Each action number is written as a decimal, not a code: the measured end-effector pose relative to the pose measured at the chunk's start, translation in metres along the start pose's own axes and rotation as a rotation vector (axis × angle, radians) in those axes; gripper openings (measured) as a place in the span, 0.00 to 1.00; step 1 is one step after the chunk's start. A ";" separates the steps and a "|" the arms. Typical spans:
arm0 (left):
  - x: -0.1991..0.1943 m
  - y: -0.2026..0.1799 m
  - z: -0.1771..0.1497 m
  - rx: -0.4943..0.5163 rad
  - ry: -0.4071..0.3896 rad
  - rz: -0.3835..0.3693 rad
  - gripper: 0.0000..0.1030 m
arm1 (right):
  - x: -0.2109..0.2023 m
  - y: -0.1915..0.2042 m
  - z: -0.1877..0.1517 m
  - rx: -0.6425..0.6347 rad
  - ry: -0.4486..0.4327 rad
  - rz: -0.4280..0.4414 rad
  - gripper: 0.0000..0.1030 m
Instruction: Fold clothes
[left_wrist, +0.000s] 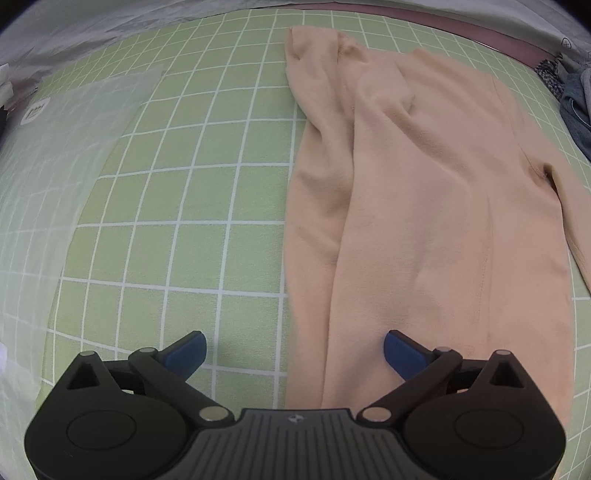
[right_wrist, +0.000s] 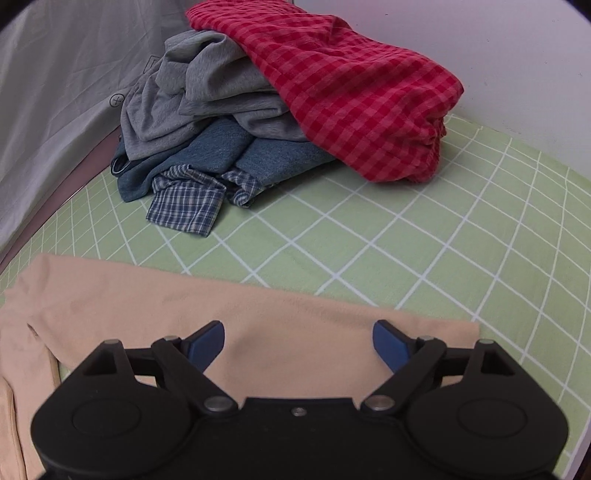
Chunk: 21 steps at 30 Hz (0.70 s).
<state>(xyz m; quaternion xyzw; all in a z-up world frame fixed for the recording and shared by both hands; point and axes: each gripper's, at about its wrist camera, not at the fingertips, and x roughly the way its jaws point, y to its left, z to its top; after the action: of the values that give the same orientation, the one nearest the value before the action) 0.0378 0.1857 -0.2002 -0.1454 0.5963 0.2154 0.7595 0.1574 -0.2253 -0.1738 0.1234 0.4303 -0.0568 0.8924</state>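
Peach long-sleeved top (left_wrist: 424, 192) spread flat on the green checked surface (left_wrist: 177, 206), left tool (left_wrist: 294, 350) spread wide and empty over its left edge, right tool (right_wrist: 298, 341) likewise wide and empty above a sleeve (right_wrist: 258, 310), heap of clothes (right_wrist: 280, 110) beyond with a red gingham garment (right_wrist: 351, 92) on top

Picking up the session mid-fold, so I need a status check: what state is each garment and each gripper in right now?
Left gripper: open, nothing between its fingers.
Right gripper: open, above the sleeve, not gripping.
Beige top: lying flat on the green checked sheet, one side folded inward.
Red checked garment: unfolded, topping the pile.
Grey garment: crumpled in pile.
Denim garment: crumpled beneath.
Blue plaid garment: crumpled at pile's base.
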 end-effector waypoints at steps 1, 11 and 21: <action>0.001 0.000 0.001 0.000 0.002 -0.002 1.00 | 0.000 -0.002 0.000 0.004 -0.003 0.007 0.87; 0.008 0.016 -0.002 -0.049 0.021 -0.069 1.00 | -0.004 -0.008 -0.009 0.008 -0.025 -0.099 0.87; 0.008 0.016 -0.006 -0.039 0.005 -0.070 1.00 | 0.002 -0.001 -0.014 -0.048 -0.009 -0.136 0.99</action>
<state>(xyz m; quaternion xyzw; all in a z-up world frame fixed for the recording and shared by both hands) 0.0265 0.1974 -0.2086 -0.1813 0.5884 0.1997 0.7623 0.1478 -0.2228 -0.1840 0.0722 0.4350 -0.1076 0.8910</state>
